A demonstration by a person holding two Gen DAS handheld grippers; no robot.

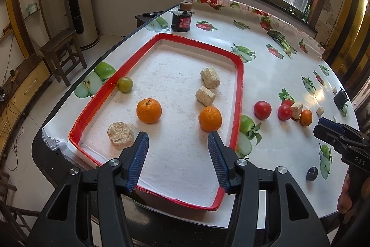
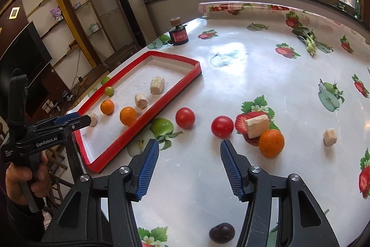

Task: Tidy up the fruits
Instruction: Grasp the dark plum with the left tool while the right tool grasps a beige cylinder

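Note:
A red-rimmed tray holds two oranges, a small green fruit and three beige blocks. My left gripper hovers open over the tray's near end, nothing between its fingers. On the tablecloth right of the tray lie two tomatoes, a third orange touching a beige block, and a dark plum. My right gripper stands open and empty just short of the tomatoes, with the plum below it.
A black jar with a cork top stands beyond the tray's far end. A green vegetable lies at the far right and a small beige block right of the orange. The table's dark edge curves along the left, with a wooden stool beyond.

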